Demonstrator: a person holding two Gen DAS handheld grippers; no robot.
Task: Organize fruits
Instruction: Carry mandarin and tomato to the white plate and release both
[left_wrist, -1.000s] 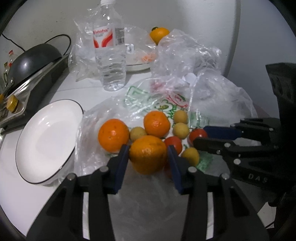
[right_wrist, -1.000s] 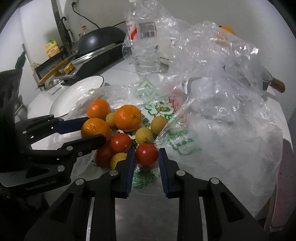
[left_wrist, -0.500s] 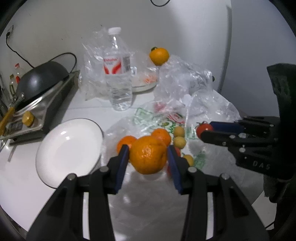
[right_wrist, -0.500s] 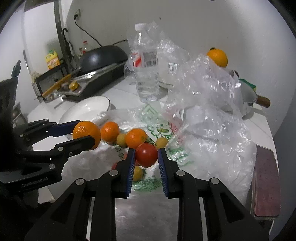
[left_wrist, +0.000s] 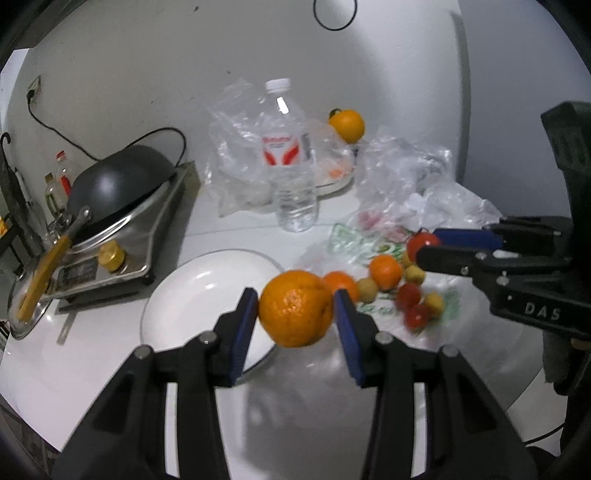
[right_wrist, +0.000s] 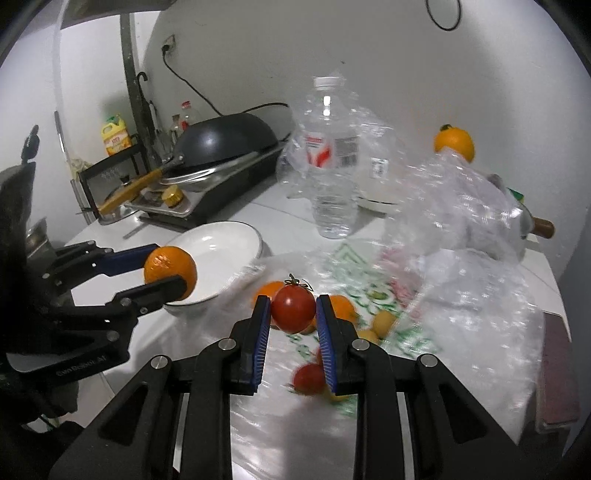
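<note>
Left wrist view: dimpled orange (left_wrist: 294, 308) clamped in left jaws, glossy stemmed tomato (right_wrist: 293, 309) in right.

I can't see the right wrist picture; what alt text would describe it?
The right gripper holds a red tomato above a plastic sheet strewn with fruit. To its left, the left gripper holds an orange beside a white plate; a water bottle stands behind.

Four oranges (left_wrist: 295, 308), three tomatoes (right_wrist: 293, 309), one plate (left_wrist: 192, 295), one bottle (left_wrist: 290, 162).
</note>
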